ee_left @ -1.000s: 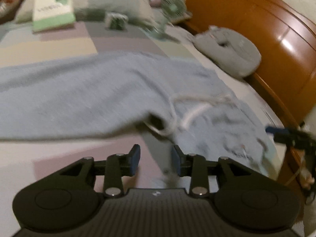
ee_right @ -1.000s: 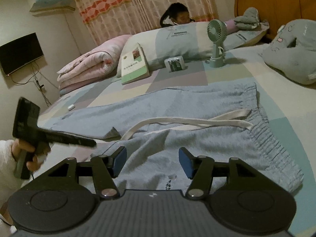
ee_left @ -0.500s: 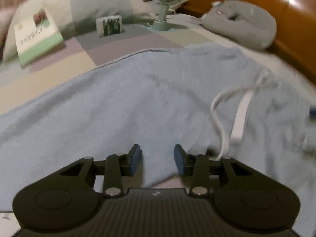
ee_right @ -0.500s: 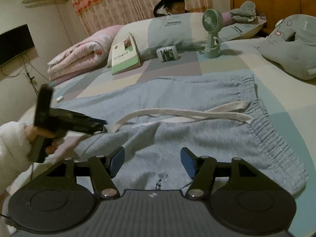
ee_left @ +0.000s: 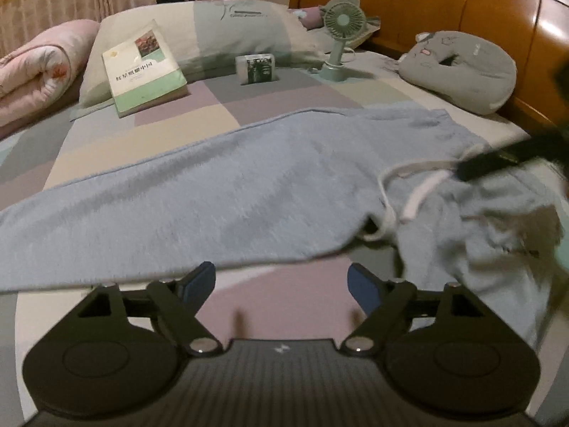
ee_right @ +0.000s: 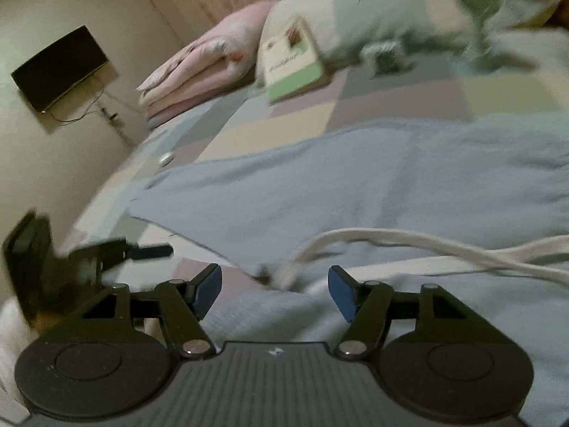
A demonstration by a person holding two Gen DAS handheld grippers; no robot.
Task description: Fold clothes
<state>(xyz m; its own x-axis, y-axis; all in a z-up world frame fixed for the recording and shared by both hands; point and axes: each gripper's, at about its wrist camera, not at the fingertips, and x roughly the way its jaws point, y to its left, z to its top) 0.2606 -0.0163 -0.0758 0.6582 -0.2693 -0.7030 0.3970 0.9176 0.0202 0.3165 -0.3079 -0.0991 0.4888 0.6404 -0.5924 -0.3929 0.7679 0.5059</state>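
Light blue sweatpants [ee_left: 270,192] lie spread across the patchwork bed [ee_left: 284,302], just ahead of both claws. The left claw [ee_left: 281,283] is opening wide over bare sheet, nothing between its pads, the trouser leg's hem just beyond its tips. The right claw [ee_right: 274,286] is also opening, empty, hovering above the fabric with the white drawstring [ee_right: 409,245] just ahead and to its right.

Fuzzy matt cloth trousers [ee_left: 270,185], glossy wooden headboard [ee_left: 444,7]
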